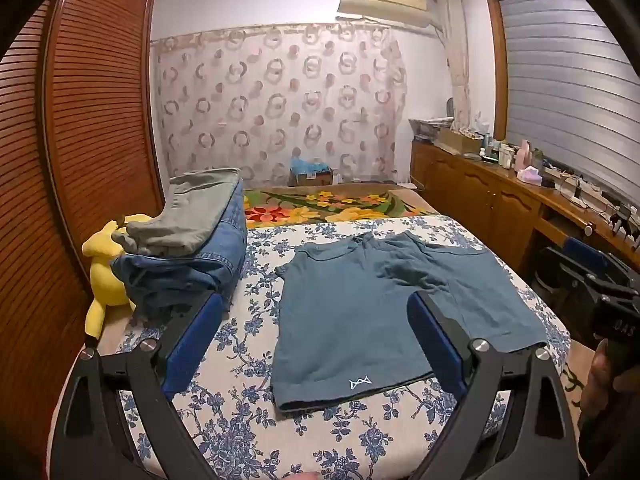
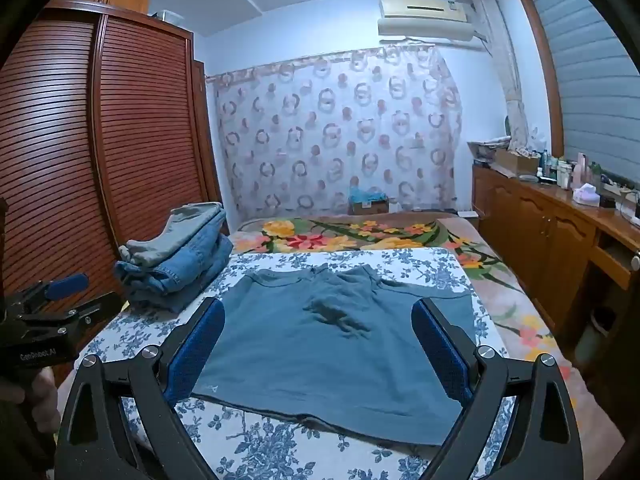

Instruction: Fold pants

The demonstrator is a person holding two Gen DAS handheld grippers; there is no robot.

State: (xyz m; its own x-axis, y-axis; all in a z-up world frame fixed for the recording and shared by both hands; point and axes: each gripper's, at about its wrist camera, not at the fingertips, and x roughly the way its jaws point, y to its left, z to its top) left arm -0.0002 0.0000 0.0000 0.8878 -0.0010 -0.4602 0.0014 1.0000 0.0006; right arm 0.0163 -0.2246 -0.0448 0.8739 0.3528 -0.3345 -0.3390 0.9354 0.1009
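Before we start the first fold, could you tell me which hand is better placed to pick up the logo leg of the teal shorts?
Probably the left: the left gripper hangs open over the teal shorts, whose logo hem lies between its jaws. The right gripper sits over the other half.

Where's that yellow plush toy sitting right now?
In the left wrist view, the yellow plush toy sits at the bed's left edge, wedged between the wooden wardrobe and the stack of folded pants.

left wrist: low, near bed (image 1: 248, 420), facing curtain | right wrist: same, rightward | shared: bed
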